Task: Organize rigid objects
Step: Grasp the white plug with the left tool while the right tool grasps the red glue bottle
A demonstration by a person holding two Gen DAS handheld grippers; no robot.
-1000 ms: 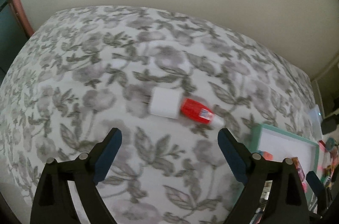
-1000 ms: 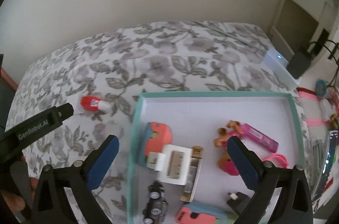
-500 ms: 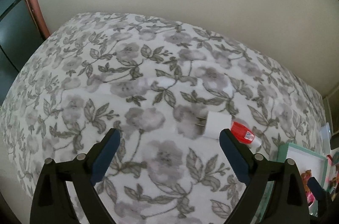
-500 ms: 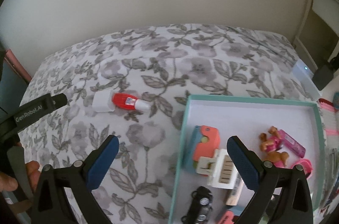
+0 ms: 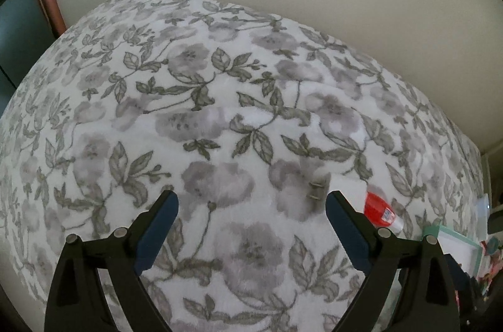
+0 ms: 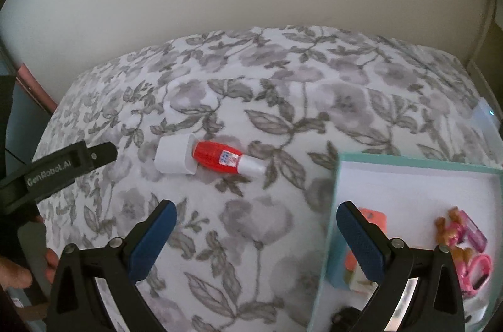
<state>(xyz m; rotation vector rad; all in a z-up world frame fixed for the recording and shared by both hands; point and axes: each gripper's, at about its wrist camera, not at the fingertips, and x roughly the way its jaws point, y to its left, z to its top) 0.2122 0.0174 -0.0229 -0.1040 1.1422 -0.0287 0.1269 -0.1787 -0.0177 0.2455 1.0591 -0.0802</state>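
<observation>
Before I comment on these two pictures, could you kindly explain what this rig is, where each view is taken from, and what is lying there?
There is no robot: a person holds a pair of tongs in each hand, and a fisheye camera on each looks along its fingers. One view is from the left tongs, the other from the right tongs. Both are open and hold nothing. Below is a floral blanket. On it lie a white charger and a red bottle, end to end. At the right sits a teal tray with small toys. The black bar at the left of the right view is the left tongs, with the person's hand below.
</observation>
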